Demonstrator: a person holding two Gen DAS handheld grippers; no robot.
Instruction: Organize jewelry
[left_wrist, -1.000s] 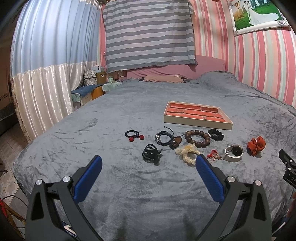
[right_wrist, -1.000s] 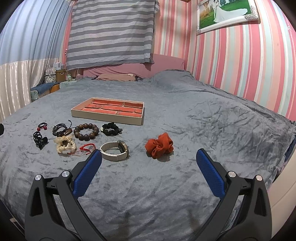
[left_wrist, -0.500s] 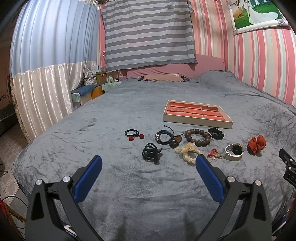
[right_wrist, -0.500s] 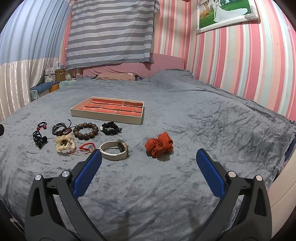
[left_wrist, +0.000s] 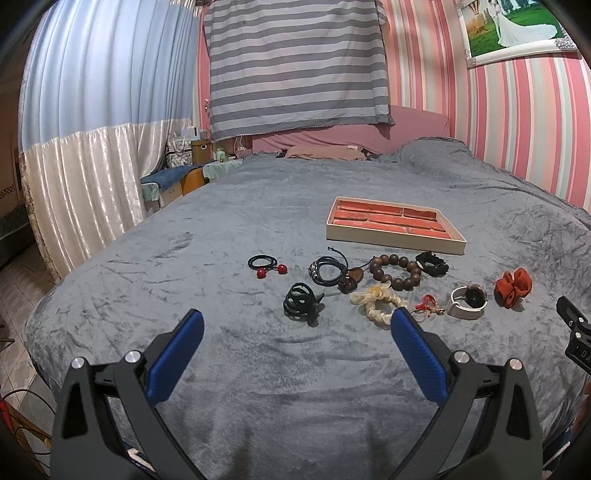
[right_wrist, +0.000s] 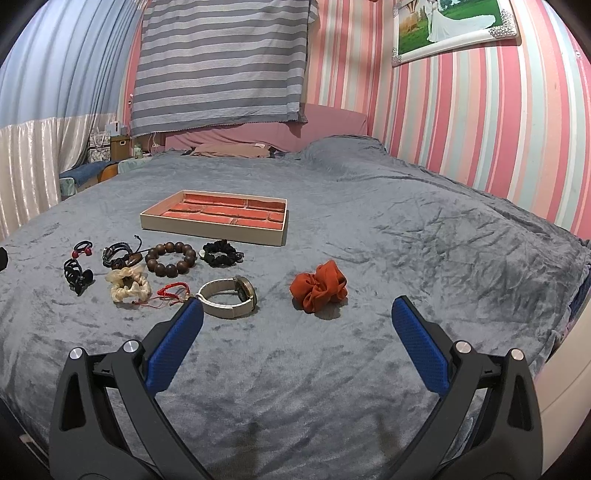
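I count nine loose pieces on the grey blanket (right_wrist: 406, 236) and one tray (right_wrist: 218, 230). They are: a black hair tie with two red balls (left_wrist: 264, 264), a black claw clip (left_wrist: 301, 304), a bundle of dark cords (left_wrist: 328, 273), a wooden bead bracelet (right_wrist: 170, 259), a black scrunchie (right_wrist: 221, 253), a cream scrunchie (right_wrist: 127, 285), a red string bracelet (right_wrist: 171, 294), a watch (right_wrist: 231, 297) and an orange scrunchie (right_wrist: 319, 286).

The tray lies just beyond the pieces, its long side running left to right, with three rows of red pads inside and nothing lying on them. The pieces sit in a loose band along that same line; the orange scrunchie is apart at the right end. The watch rests on its side, its dial facing right.

My left tongs (left_wrist: 295, 332) hover spread wide over bare blanket, holding nothing, just short of the claw clip and cream scrunchie. My right tongs (right_wrist: 297, 314) are likewise spread and hold nothing, with the orange scrunchie ahead between the fingers. Plain blanket stretches wide to the right and beyond the tray; the bed's edge falls away at the far right.
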